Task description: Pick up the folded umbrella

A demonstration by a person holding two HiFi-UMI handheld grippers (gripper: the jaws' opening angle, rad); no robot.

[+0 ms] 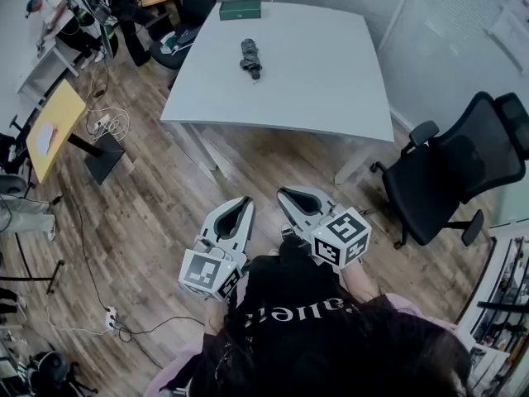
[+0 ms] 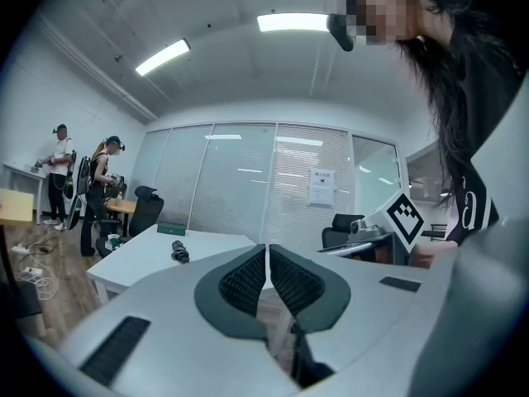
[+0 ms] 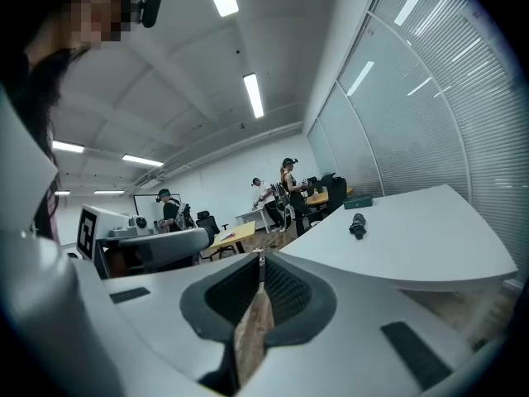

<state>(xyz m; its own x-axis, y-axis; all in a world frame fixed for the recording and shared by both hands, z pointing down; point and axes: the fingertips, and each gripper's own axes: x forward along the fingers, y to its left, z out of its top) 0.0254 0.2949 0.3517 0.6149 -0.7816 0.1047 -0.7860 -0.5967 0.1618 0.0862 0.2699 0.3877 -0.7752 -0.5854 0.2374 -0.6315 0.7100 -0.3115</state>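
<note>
The umbrella is seen untouched on the counter; the left gripper and right gripper are held well apart from it, jaws closed, empty.

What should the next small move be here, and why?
Probably a step forward toward the white table. The folded umbrella lies on its far half, well beyond a stretch of bare floor from the person. The left gripper and the right gripper are both held close to the body, jaws shut with nothing between them, so neither looks able to reach it yet.
</note>
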